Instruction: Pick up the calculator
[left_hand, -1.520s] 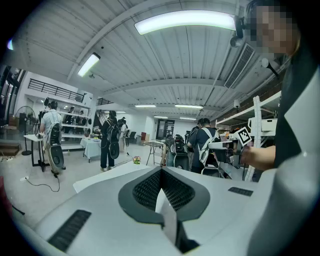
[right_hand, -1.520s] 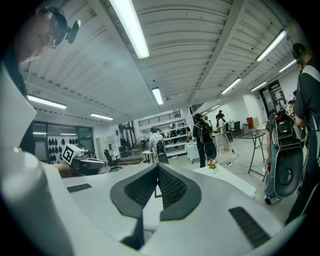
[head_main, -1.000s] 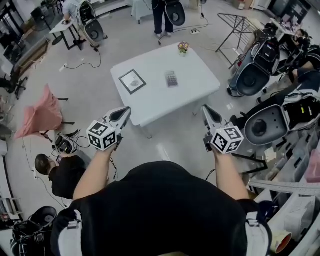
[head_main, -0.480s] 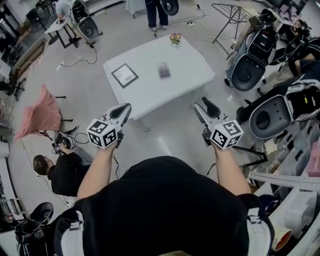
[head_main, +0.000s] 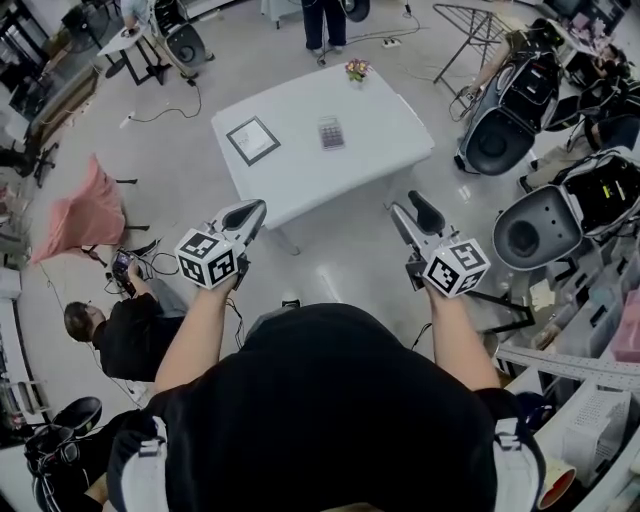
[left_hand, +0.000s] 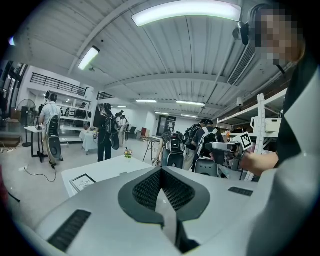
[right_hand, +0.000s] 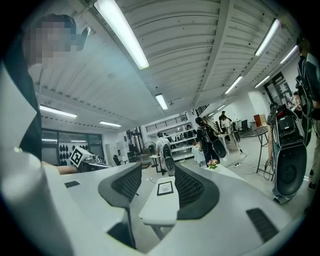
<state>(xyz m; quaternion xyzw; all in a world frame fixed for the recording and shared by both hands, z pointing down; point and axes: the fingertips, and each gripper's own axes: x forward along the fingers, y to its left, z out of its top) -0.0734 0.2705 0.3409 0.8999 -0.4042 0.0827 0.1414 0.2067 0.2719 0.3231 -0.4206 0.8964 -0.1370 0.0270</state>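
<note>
The grey calculator (head_main: 331, 132) lies flat on the white table (head_main: 300, 185), well ahead of both grippers. Beside it are a black picture frame (head_main: 252, 140) and a small flower pot (head_main: 356, 70). My left gripper (head_main: 247, 213) hangs in the air short of the table's near edge, and the left gripper view shows its jaws shut on nothing (left_hand: 161, 171). My right gripper (head_main: 412, 212) is at the same distance. Its jaws are opening with only air between them (right_hand: 157, 172). Through that gap I see the table (right_hand: 162, 207) and the frame (right_hand: 165, 188). Neither gripper view shows the calculator.
A person (head_main: 322, 20) stands beyond the table. Black-and-white golf bags (head_main: 535, 235) crowd the right side, along with shelving. At the left are a pink-draped chair (head_main: 85, 215) and a crouched person (head_main: 120, 335). Bare floor separates me from the table.
The right gripper's jaws have gone from shut to open. Both grippers have shifted slightly forward toward the table. The left gripper stays shut.
</note>
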